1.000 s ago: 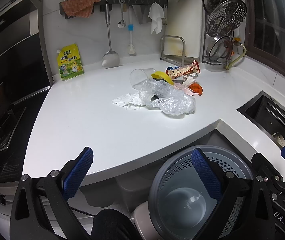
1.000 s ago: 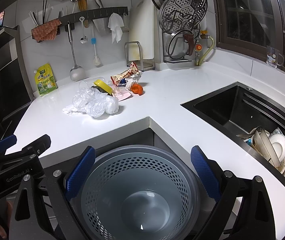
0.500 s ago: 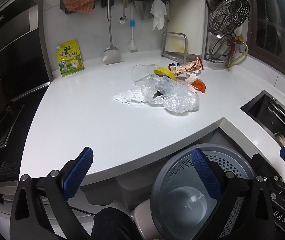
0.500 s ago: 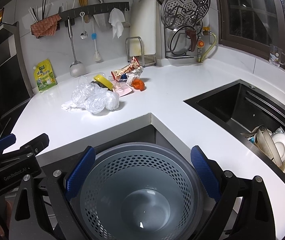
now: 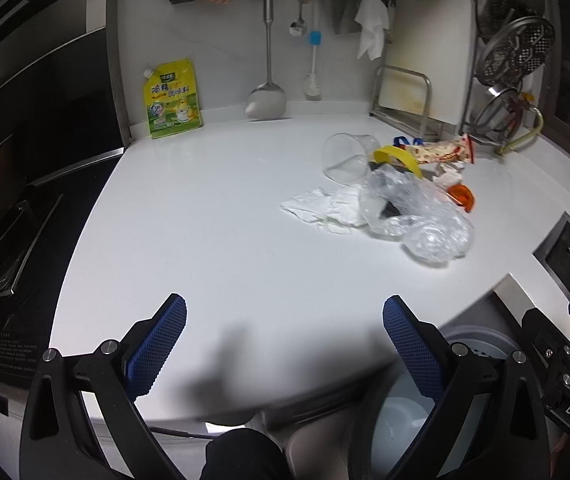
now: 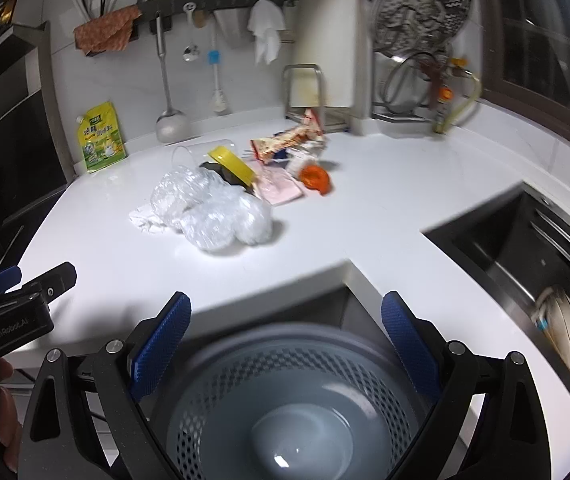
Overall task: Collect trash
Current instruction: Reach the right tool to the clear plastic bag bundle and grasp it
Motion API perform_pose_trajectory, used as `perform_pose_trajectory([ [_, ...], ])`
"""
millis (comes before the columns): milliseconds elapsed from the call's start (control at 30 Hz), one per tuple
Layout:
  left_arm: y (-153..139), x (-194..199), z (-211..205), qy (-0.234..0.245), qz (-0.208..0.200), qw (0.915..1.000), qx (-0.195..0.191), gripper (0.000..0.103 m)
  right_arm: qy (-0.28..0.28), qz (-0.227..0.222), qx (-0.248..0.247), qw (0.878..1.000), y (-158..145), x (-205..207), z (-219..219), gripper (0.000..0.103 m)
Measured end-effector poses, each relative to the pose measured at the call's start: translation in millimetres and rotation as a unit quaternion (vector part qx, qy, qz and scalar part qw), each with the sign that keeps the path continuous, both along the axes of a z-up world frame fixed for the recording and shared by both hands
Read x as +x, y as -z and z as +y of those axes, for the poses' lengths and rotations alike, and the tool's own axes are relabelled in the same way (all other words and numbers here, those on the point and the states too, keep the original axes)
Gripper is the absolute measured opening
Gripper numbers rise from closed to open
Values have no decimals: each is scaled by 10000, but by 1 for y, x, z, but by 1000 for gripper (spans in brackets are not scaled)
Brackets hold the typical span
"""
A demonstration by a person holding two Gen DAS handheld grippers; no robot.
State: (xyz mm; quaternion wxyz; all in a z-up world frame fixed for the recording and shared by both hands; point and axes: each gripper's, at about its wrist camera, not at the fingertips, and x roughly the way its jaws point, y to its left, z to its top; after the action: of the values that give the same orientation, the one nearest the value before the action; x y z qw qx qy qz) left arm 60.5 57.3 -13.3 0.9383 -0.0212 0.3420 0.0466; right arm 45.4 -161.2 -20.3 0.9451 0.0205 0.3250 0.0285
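Note:
A heap of trash lies on the white counter [image 5: 213,240]: a crumpled clear plastic bag [image 5: 417,216] [image 6: 213,216], a white tissue [image 5: 321,208], a tipped clear cup [image 5: 343,158], a yellow lid [image 5: 395,158] [image 6: 231,164], a snack wrapper [image 5: 441,150] [image 6: 285,142] and an orange piece [image 5: 463,196] [image 6: 315,178]. A grey perforated bin [image 6: 289,412] [image 5: 473,364] stands below the counter's front corner. My left gripper [image 5: 283,348] hangs open over the counter's near edge, empty. My right gripper [image 6: 285,344] is open above the bin, empty.
A dark sink [image 6: 525,264] with dishes lies to the right. A stove top [image 5: 1,248] lies to the left. A yellow-green pouch [image 5: 171,100], hanging utensils [image 5: 267,60] and a pot rack [image 5: 513,52] line the back wall.
Both grippers have moved forward toward the counter and the trash heap. The left one now sits over the counter edge instead of beside the bin. Jaws stay open.

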Motion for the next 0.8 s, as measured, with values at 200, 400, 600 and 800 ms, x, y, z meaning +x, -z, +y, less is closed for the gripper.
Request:
perform_pose_trajectory([
  [200,6,25,6,-15,86,9999,79,97,-280,160,-158,9994,6,48,19,92],
  [400,16,44,18,-65,210,9997,-49,97,-497,241,-353,9979,9,82,34,92],
  [600,24,55,20,-47,308,9995,-98,97,-631,340,-617,9955,16,113,46,92],
  [800,28,62,17,16,353,9993,-146,97,-790,457,-627,9939,25,129,55,91],
])
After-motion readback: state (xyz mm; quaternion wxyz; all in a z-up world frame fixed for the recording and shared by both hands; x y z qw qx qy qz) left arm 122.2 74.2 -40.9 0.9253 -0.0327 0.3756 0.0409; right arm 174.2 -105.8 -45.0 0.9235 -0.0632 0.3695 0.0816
